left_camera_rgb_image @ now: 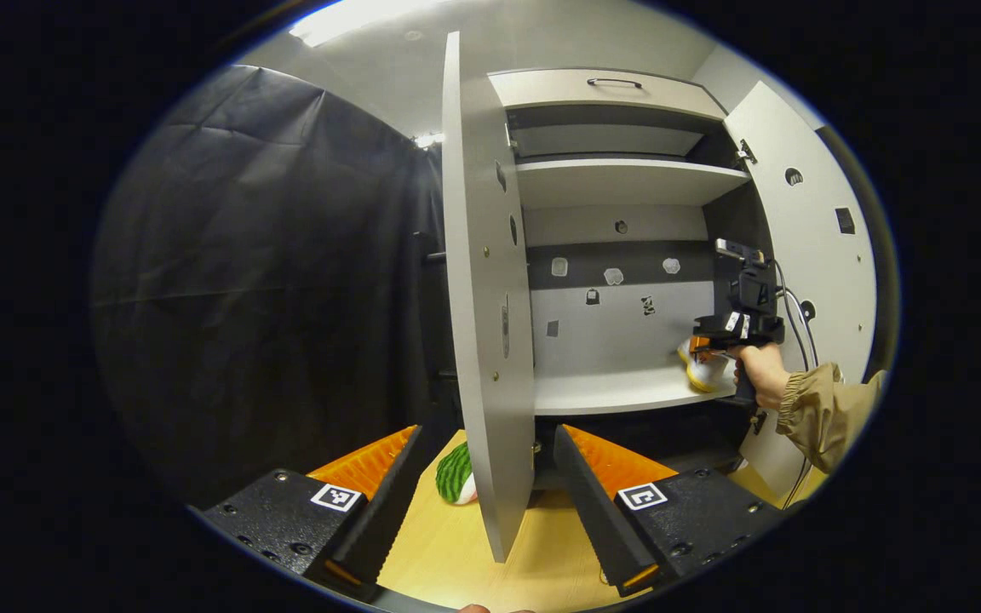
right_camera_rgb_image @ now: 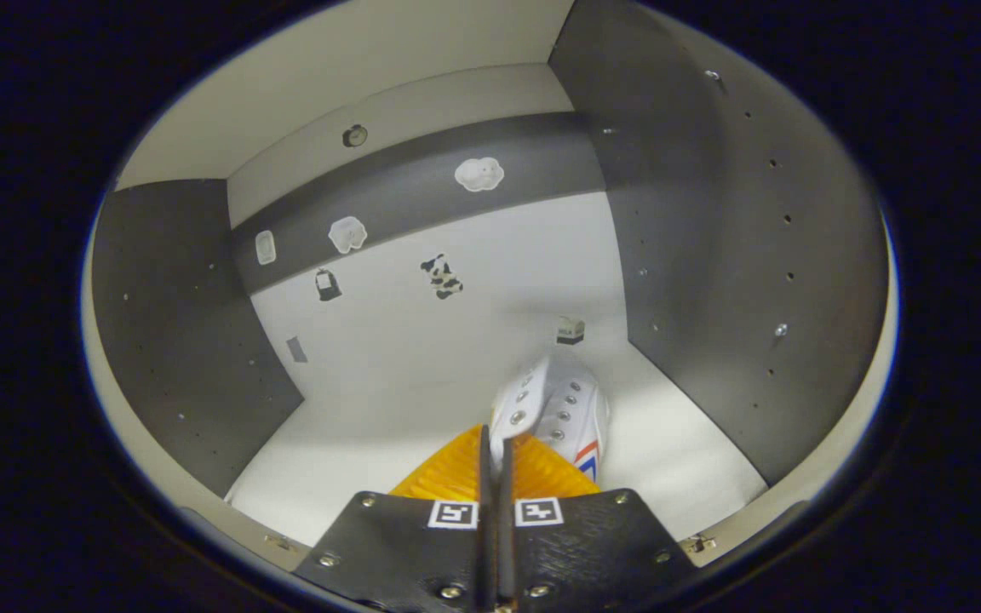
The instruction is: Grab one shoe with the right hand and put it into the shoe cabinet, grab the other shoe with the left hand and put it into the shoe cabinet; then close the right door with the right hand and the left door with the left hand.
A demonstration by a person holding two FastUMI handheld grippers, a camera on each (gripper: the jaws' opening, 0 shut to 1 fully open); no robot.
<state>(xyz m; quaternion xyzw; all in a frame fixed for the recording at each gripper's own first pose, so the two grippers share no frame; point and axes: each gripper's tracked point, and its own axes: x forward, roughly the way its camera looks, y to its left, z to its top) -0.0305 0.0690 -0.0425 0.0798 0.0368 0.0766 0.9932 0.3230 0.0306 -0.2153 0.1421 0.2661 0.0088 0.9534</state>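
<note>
Canvas is what I judge the white sneaker (right_camera_rgb_image: 554,409) to be made of, so it should be light, with a soft upper that folds under pressure and a stiffer rubber sole below. I think the thin collar or the heel edge is the right place to take it, because the fingers can pinch one layer of cloth there and the shoe will hang without slipping. In the right gripper view the right gripper (right_camera_rgb_image: 495,455) has its fingers almost together, and the edge of the sneaker seems to be caught between them, although the exact contact is hidden from me. The sneaker is white with a row of metal eyelets and a red and blue mark on its side; it sits low over the pale shelf (right_camera_rgb_image: 354,426), near the dark right wall of the shoe cabinet (right_camera_rgb_image: 712,255). In the left gripper view I see my left gripper (left_camera_rgb_image: 484,489) spread wide and holding nothing, with the edge of the left door (left_camera_rgb_image: 482,298) between its fingers. Beyond it the second shoe (left_camera_rgb_image: 455,473), with green stripes, lies on the wooden floor (left_camera_rgb_image: 456,553), just beside the foot of that door, and I expect it to handle the same way.
</note>
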